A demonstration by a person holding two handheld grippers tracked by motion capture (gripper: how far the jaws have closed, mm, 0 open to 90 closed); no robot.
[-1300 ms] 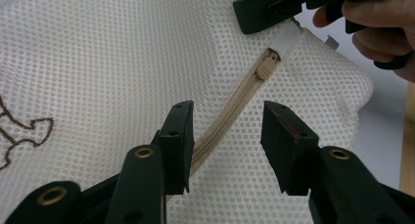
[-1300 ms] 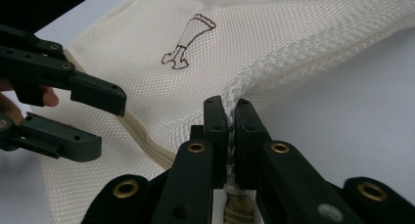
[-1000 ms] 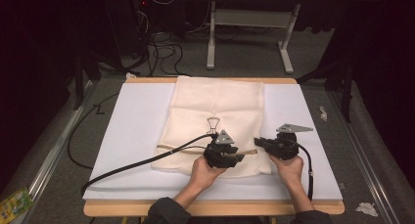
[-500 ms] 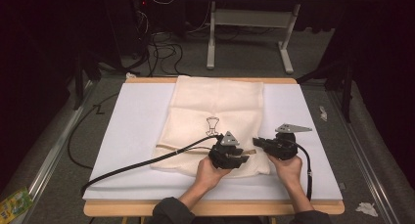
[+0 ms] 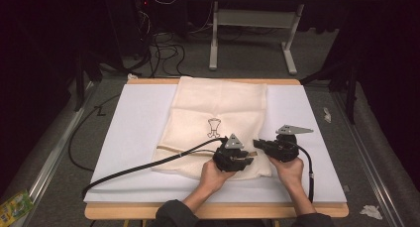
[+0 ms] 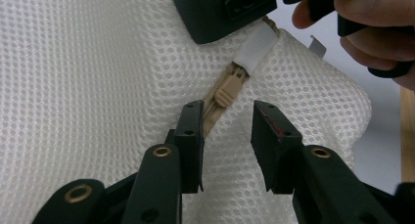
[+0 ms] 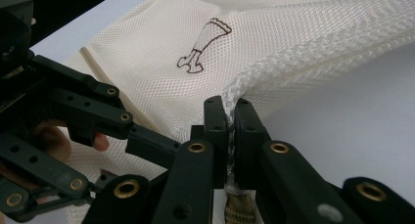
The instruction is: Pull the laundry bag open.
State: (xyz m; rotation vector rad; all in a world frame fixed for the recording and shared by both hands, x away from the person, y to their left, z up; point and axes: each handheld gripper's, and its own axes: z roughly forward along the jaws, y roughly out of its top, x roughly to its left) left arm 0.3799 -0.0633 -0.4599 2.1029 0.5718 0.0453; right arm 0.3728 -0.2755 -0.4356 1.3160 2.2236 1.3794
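Left gripper [image 6: 227, 131] had just been narrowing its jaws, pads not yet touching the tan plastic zipper pull [image 6: 229, 88] ahead of them. Right gripper [image 7: 231, 123] stayed clamped on the cream mesh bag's [image 5: 218, 118] woven edge, bag flat on the white table [image 5: 133, 133].

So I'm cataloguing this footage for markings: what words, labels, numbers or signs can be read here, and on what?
No readable words or numbers.
mesh bag: a small dark line drawing, a picture with no lettering.
white tab at the zipper's end: blank.
green and yellow wrapper on the floor: print too small and blurred to read.
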